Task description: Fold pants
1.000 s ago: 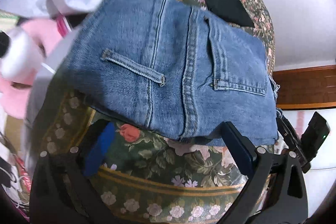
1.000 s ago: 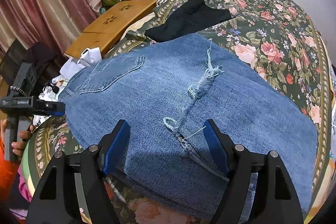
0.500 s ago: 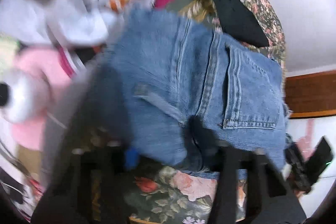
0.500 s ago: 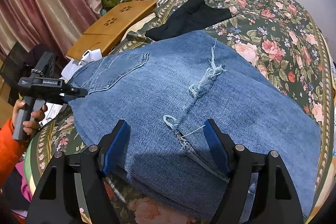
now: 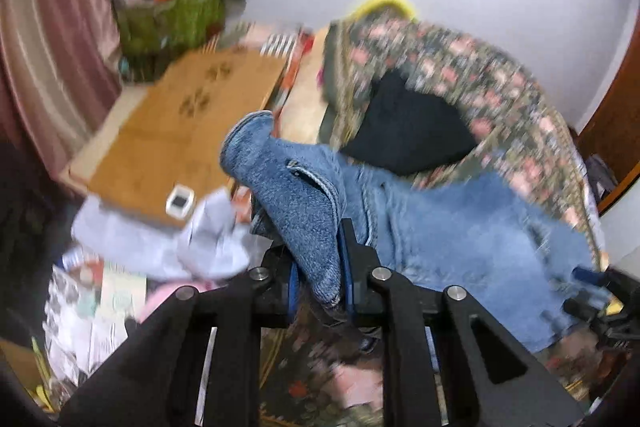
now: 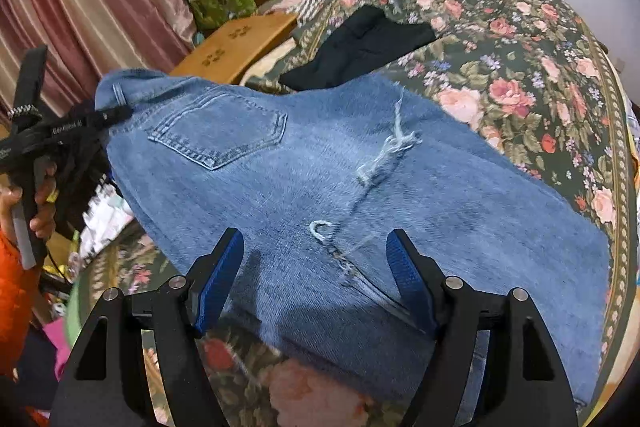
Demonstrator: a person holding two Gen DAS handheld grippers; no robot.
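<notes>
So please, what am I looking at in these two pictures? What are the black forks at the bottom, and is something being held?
The black forks are two hand-held grippers; a person carries one in each hand. Each picture comes from a camera on one gripper, looking along its fingers. The left gripper is shut on the waistband end of the blue jeans, lifting it. The right gripper is open over the jeans, near a frayed rip, holding nothing. In the right view you see the left gripper and the person's hand. The jeans lie on a floral bedspread, beside a black garment.
</notes>
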